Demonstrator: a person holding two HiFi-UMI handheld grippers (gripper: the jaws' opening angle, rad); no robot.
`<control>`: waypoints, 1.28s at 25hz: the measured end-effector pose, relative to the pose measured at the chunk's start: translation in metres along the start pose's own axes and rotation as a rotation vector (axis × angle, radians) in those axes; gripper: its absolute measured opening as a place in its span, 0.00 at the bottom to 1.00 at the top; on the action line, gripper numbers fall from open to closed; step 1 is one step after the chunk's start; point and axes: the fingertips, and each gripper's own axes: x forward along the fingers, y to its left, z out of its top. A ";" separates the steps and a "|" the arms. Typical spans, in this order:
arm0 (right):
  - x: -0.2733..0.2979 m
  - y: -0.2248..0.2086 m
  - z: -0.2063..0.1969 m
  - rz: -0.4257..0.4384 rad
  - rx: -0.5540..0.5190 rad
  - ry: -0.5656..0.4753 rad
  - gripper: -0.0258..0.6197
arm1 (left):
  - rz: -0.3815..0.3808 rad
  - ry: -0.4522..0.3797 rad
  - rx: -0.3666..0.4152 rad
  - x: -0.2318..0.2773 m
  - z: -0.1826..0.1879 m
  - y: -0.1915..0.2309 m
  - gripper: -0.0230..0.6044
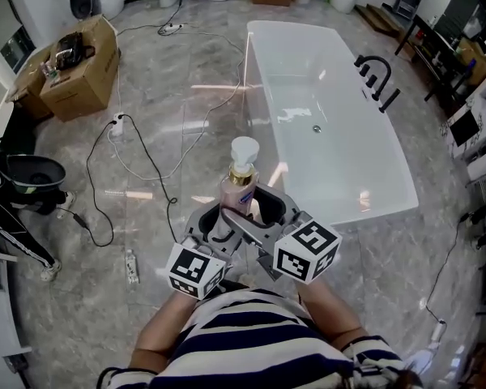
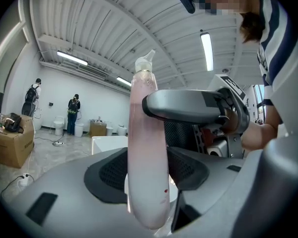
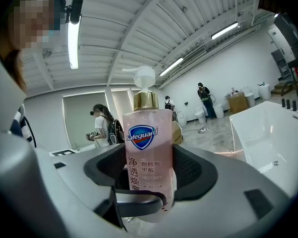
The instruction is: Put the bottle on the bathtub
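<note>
- Head view: the see-through pink pump bottle with a gold collar and white pump head [image 1: 241,186] is upright and up in the air. It's right in front of the person in the striped top [image 1: 259,343], over the grey marble floor [image 1: 170,71]. It's near the white freestanding bathtub [image 1: 348,168] but not touching it.
- Same view: the left gripper [image 1: 223,225] and right gripper [image 1: 271,213] come in at an angle and meet around the bottle's lower half.
- Left gripper view: the left gripper [image 2: 148,172] is clamped on the bottle's [image 2: 148,148] thin side, black pads snug against it.
- Right gripper view: the right gripper [image 3: 149,175] pinches the wide labelled body [image 3: 148,148] edge to edge. The bathtub [image 3: 270,138] is off to the right.
</note>
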 end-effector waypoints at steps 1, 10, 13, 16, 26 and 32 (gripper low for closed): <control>-0.002 -0.002 0.001 0.003 -0.004 0.000 0.52 | 0.005 -0.004 -0.007 0.003 0.001 -0.001 0.42; -0.005 -0.024 0.001 0.034 0.018 0.008 0.50 | 0.036 0.009 -0.041 0.022 -0.004 -0.002 0.42; -0.002 -0.028 0.002 0.037 0.025 0.015 0.50 | 0.046 0.017 -0.049 0.025 -0.005 0.003 0.42; 0.005 -0.033 0.005 0.036 0.033 0.015 0.50 | 0.051 0.016 -0.051 0.029 -0.002 0.010 0.42; 0.056 -0.059 0.021 0.000 0.020 0.024 0.49 | 0.037 0.010 -0.062 0.050 0.008 0.066 0.42; 0.098 -0.073 0.035 -0.020 0.030 0.007 0.49 | 0.010 -0.002 -0.043 0.061 0.018 0.112 0.42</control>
